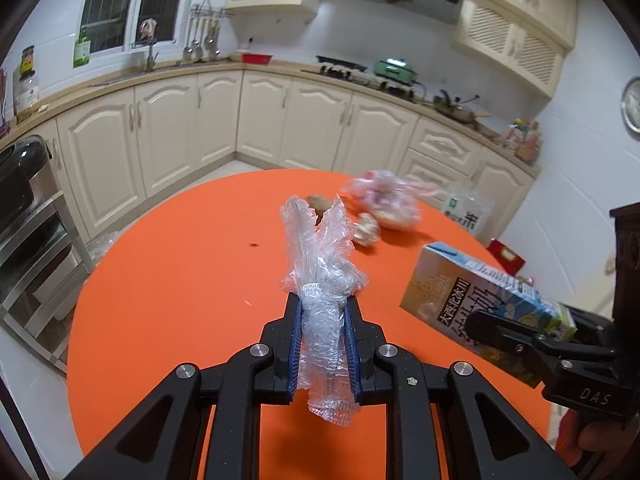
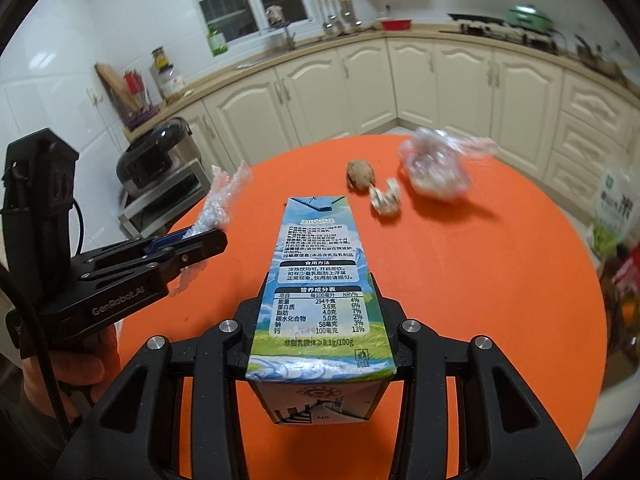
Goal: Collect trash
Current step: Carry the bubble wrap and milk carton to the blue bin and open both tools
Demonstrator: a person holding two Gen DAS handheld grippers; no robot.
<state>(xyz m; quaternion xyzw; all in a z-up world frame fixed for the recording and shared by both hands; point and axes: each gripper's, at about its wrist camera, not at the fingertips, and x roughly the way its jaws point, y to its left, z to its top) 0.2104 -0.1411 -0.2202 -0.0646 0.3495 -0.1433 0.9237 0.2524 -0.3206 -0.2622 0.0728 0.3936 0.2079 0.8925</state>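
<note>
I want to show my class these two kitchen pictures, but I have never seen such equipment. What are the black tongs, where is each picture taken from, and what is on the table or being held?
No robot here: a person holds a hand-operated two-finger gripper in each hand, each carrying a wide-angle camera looking along its fingers. One picture looks from the left gripper, clamped on crumpled clear plastic wrap. The other looks from the right gripper, clamped on a milk carton. Each view also shows the other gripper alongside. On the round orange table lie a brown lump, a crumpled white scrap and a filled clear plastic bag.
</note>
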